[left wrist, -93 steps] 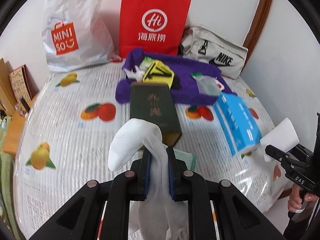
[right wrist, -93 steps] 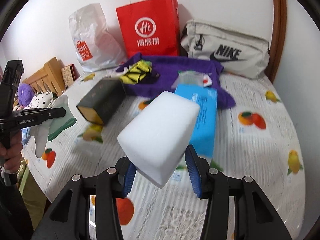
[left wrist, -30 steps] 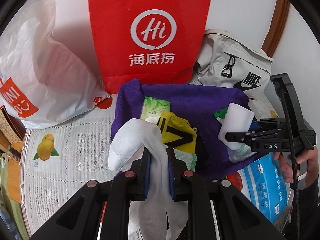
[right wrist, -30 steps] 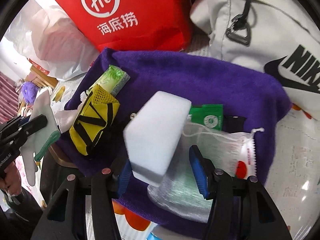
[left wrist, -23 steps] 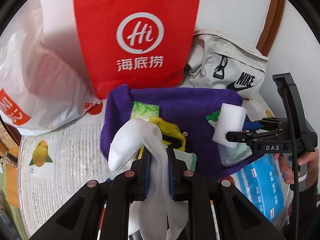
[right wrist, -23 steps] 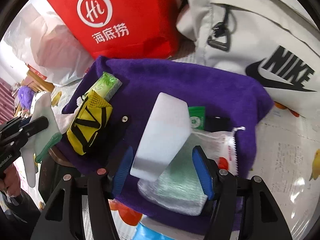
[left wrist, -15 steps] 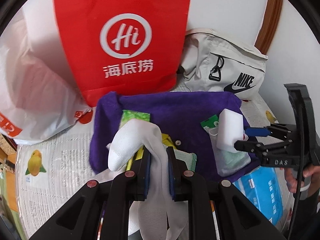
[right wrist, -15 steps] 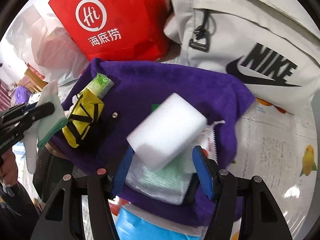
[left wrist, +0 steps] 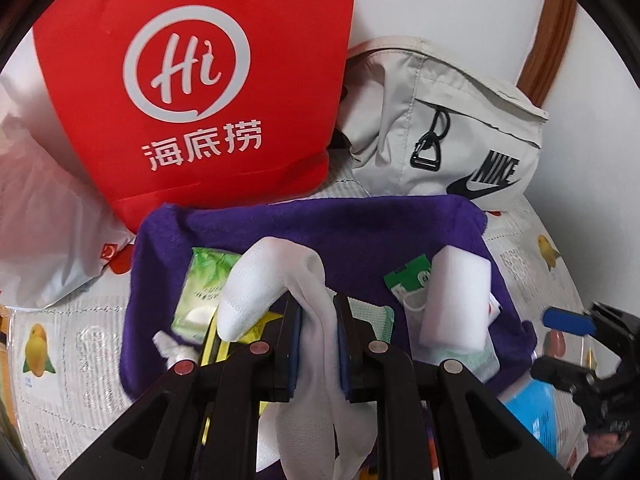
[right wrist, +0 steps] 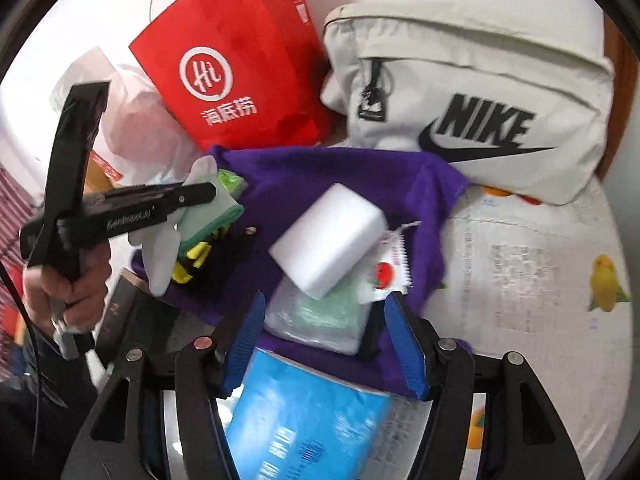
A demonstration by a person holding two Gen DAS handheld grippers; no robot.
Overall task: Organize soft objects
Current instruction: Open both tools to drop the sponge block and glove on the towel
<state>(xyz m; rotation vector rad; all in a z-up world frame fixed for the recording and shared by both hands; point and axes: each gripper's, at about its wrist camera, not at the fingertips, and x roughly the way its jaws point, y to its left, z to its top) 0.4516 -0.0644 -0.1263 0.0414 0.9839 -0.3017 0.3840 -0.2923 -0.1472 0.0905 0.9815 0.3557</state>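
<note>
My left gripper (left wrist: 316, 312) is shut on a white sock (left wrist: 276, 280) and a green-edged cloth, held just above the near left part of the purple towel (left wrist: 344, 224). It also shows in the right wrist view (right wrist: 200, 196), over the yellow mesh pouch (right wrist: 192, 256). The white sponge block (right wrist: 330, 236) lies on the purple towel (right wrist: 320, 172), resting on a clear packet (right wrist: 320, 316). My right gripper (right wrist: 326, 344) is open and empty, just behind the sponge (left wrist: 456, 300).
A red paper bag (left wrist: 192, 80) and a grey Nike bag (left wrist: 452, 128) stand behind the towel against the wall. A white plastic bag (left wrist: 36, 220) lies at left. A green tissue pack (left wrist: 200, 284), a blue pack (right wrist: 304, 420) and a dark box (right wrist: 132, 320) lie nearby.
My right gripper carried the sponge over the towel, opened and let it drop onto the clear packet, then drew back. My left gripper moved forward over the towel, still holding the sock.
</note>
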